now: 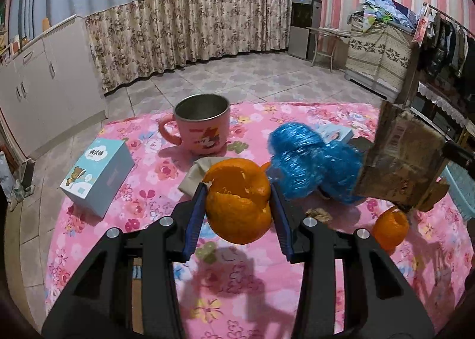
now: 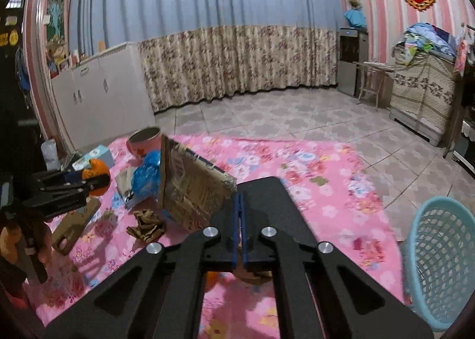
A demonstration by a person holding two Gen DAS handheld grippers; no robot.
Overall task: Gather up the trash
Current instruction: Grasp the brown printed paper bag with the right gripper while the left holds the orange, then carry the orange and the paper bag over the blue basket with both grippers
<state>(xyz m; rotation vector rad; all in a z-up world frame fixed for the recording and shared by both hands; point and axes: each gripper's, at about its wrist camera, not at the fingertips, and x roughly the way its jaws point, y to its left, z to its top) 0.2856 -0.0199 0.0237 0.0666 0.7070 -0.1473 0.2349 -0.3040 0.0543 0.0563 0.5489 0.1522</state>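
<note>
My left gripper (image 1: 237, 190) is shut on a large orange peel (image 1: 239, 202) and holds it above the pink floral tablecloth (image 1: 124, 161). My right gripper (image 2: 239, 196) is shut on a torn piece of brown cardboard (image 2: 193, 187), lifted over the table; the cardboard also shows in the left wrist view (image 1: 406, 158). A second orange peel (image 1: 390, 227) lies on the cloth at the right. A crumpled blue plastic bag (image 1: 311, 161) lies behind it. A light blue mesh basket (image 2: 442, 262) stands beside the table's right edge.
A pink mug (image 1: 202, 125) and a light blue box (image 1: 98, 176) stand on the cloth. A crumpled brown scrap (image 2: 147, 224) and a flat brown card (image 2: 75, 226) lie near the left gripper (image 2: 95, 181). Beige paper (image 1: 199, 173) lies behind the peel.
</note>
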